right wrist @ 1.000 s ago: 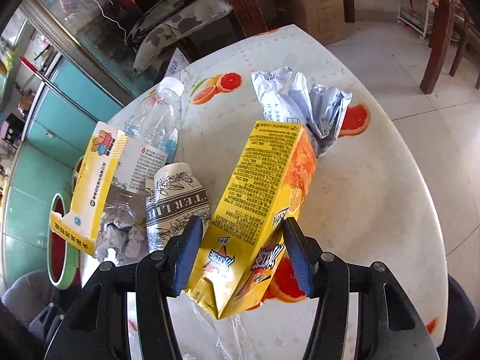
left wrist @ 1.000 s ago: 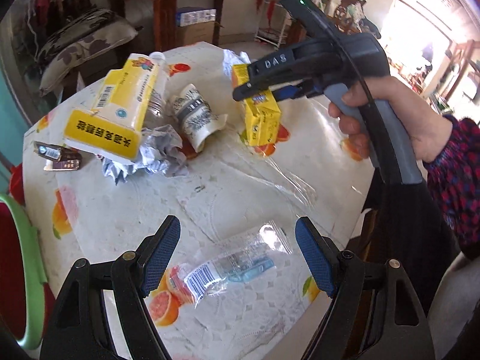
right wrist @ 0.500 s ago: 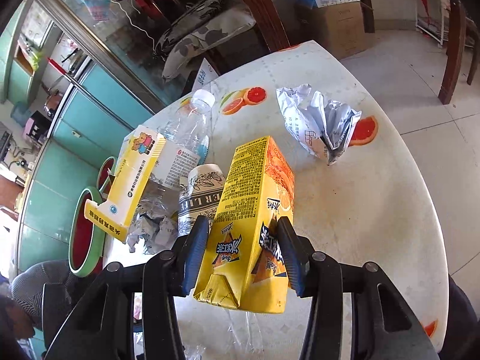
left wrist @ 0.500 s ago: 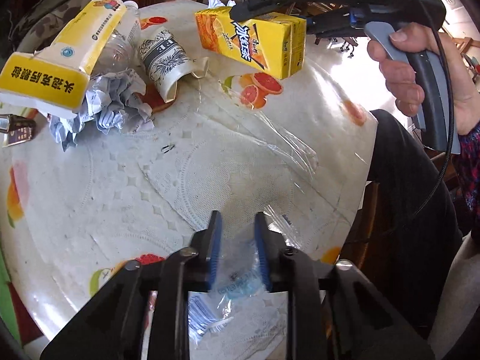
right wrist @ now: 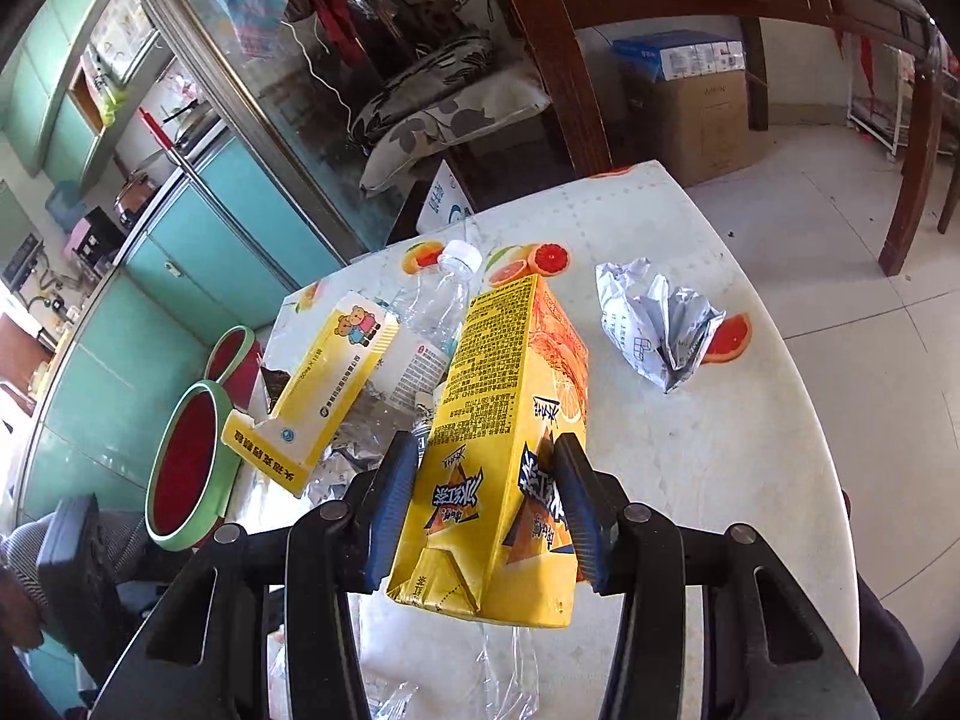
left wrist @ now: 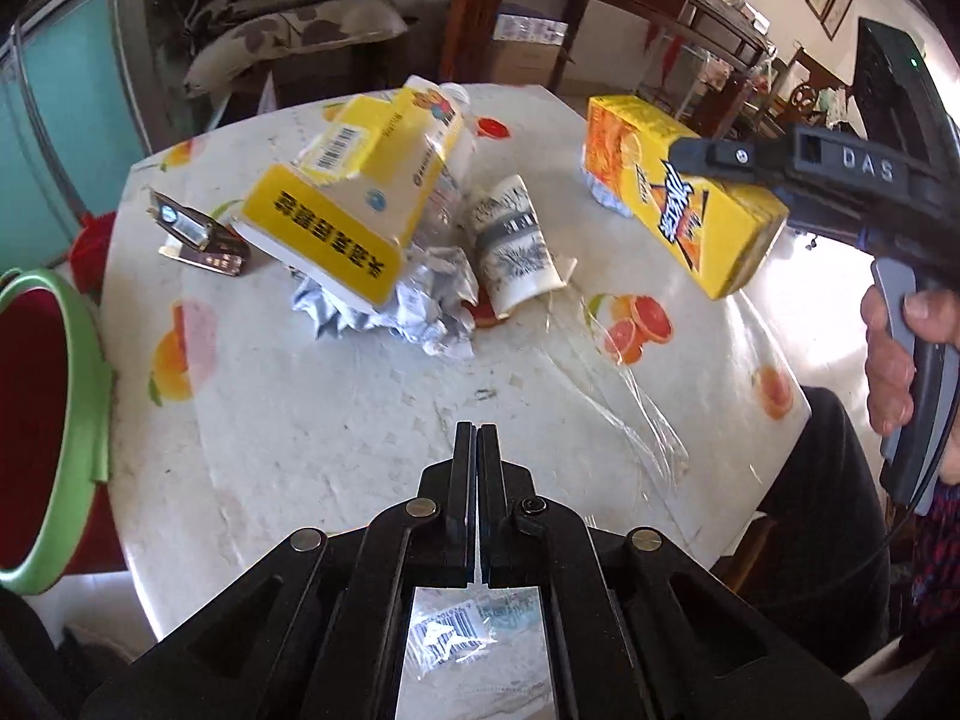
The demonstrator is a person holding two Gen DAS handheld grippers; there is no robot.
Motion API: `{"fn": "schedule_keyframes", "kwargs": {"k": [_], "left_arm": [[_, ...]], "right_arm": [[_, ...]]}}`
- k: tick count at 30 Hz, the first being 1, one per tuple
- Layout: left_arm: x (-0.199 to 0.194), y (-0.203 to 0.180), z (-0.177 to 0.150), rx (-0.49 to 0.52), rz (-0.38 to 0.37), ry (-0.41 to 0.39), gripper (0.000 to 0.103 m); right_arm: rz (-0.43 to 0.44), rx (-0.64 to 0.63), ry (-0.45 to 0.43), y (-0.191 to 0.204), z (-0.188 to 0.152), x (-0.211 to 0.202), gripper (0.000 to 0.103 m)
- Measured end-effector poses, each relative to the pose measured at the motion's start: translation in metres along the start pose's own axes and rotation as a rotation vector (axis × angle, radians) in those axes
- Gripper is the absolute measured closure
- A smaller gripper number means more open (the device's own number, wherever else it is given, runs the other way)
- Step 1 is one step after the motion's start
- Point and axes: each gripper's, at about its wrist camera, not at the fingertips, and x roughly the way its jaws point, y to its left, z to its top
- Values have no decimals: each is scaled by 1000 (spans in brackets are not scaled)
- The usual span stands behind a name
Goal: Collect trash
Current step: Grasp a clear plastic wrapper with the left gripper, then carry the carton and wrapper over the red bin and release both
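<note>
Right hand-held gripper [right wrist: 486, 504] tilted down, clamping carton [right wrist: 504, 450].

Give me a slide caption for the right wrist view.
Right gripper holds a yellow carton above the table, with crumpled foil beyond.

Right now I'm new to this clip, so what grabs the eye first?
The yellow iced-tea carton, clamped in the right gripper above the round fruit-print table. Then the left gripper, shut on a clear plastic wrapper, and the red basin with a green rim beside the table.
</note>
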Motion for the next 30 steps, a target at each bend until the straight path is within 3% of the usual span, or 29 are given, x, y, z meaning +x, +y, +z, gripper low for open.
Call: {"fn": "schedule_keyframes", "kwargs": {"k": [8,17,30], "left_arm": [[-17,17,14,-41,25,-84,103],[-40,61,27,-129,19,-158,103],[-59,145,9,-269,100,-181,103]], "right_arm": [[25,-61,-35,29,7,-12,58],[61,-140,-80,76,19,-25,58],[163,-264,-4,173,7,18,58]]}}
